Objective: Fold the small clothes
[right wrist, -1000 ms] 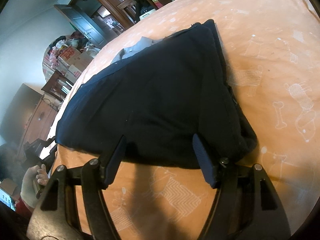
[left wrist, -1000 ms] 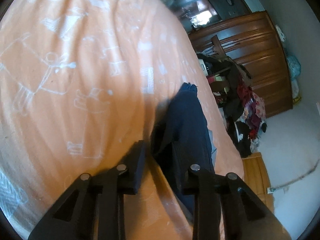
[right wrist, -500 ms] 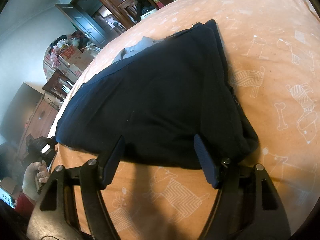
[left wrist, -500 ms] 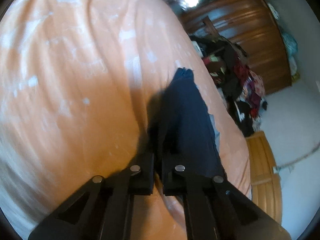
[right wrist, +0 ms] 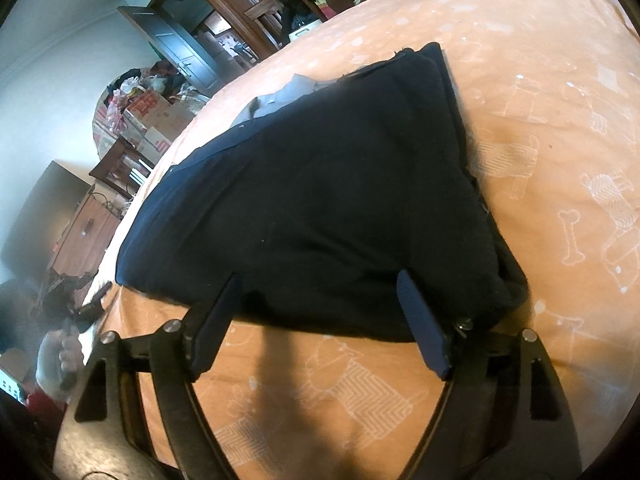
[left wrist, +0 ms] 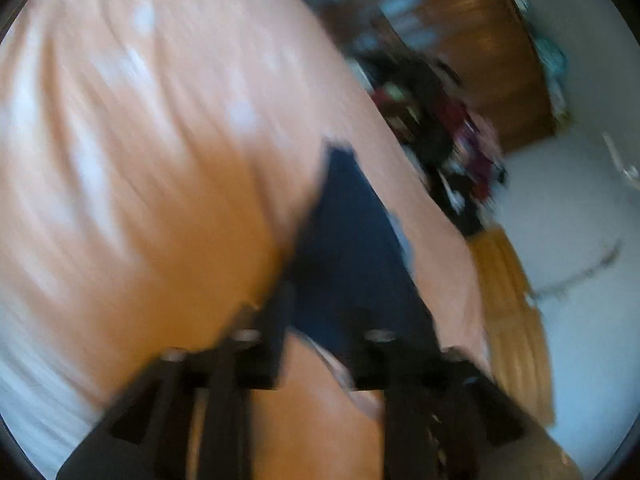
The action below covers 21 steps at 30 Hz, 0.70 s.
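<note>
A dark navy garment lies folded flat on the orange bed sheet printed with white dogs. My right gripper is open, its fingers straddling the garment's near edge just above the cloth. The left wrist view is blurred by motion. There the same garment shows as a narrow dark strip running away from me. My left gripper is open at its near end, with the cloth between the two fingers but not pinched. A light grey piece of fabric peeks out at the garment's far side.
A wooden wardrobe and a heap of clothes stand past the bed's far edge. A wooden bed end is at the right. Cardboard boxes, a dark door and a person's hand lie to the left.
My left gripper shut on the garment's end half a second ago and has now opened again while moving fast. The right gripper has stayed open and hardly moved.
</note>
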Tool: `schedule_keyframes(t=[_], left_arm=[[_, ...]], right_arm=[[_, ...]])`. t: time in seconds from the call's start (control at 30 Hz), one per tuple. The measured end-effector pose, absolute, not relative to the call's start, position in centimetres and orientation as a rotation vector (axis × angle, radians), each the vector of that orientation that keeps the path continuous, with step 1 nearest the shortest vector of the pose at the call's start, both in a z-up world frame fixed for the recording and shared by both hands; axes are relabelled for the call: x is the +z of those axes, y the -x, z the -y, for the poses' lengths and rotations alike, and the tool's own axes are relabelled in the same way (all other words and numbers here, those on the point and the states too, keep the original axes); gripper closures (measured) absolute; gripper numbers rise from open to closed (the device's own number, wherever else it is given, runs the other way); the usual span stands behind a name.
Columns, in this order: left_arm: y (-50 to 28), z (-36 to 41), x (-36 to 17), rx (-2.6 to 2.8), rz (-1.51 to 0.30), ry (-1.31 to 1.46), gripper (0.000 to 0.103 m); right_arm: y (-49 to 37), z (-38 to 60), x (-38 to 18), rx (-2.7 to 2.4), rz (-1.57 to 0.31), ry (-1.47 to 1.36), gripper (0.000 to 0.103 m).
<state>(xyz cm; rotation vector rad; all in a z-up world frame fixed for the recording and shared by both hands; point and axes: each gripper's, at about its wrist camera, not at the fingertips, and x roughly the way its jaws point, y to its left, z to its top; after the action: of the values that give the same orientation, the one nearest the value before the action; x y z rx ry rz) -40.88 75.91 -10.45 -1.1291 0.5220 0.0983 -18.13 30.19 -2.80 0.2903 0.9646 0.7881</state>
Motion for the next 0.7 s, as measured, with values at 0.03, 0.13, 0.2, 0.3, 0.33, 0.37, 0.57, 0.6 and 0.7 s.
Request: schedule_keyframes(t=[0.03, 0.13, 0.2, 0.3, 0.33, 0.37, 0.57, 0.6, 0.7], left_arm=[[40.5, -75.0, -11.0, 0.088, -0.529, 1.14, 0.058], [39.8, -73.9, -11.8, 0.121, -0.487, 1.133, 0.058], [39.1, -74.0, -12.2, 0.122, -0.444, 1.16, 0.055], [37.6, -74.3, -12.5, 0.126, -0.439, 1.152, 0.055], [37.1, -74.4, -12.6, 0.132, -0.432, 1.154, 0.055], [36.5, -74.6, -12.7, 0.141, -0.423, 1.158, 0.055], [36.5, -74.7, -12.0, 0.19, -0.408, 1.15, 0.057], [37.5, -75.1, -11.9, 0.222, -0.393, 1.149, 0.06], [40.3, -77.5, -12.1, 0.334, -0.34, 1.175, 0.071]], right_arm=[[18.1, -30.2, -2.8, 0.789, -0.964, -0.29, 0.023], [18.1, -30.2, -2.8, 0.789, -0.964, -0.289, 0.023], [18.2, -30.2, -2.8, 0.791, -0.963, -0.287, 0.022], [18.1, -30.3, -2.7, 0.8, -0.96, -0.285, 0.019], [18.1, -30.4, -2.7, 0.802, -0.96, -0.283, 0.018], [18.1, -30.4, -2.7, 0.804, -0.96, -0.281, 0.018], [18.1, -30.4, -2.7, 0.814, -0.959, -0.285, 0.016], [18.1, -30.4, -2.8, 0.815, -0.959, -0.285, 0.016], [18.0, -30.4, -2.8, 0.822, -0.957, -0.287, 0.014]])
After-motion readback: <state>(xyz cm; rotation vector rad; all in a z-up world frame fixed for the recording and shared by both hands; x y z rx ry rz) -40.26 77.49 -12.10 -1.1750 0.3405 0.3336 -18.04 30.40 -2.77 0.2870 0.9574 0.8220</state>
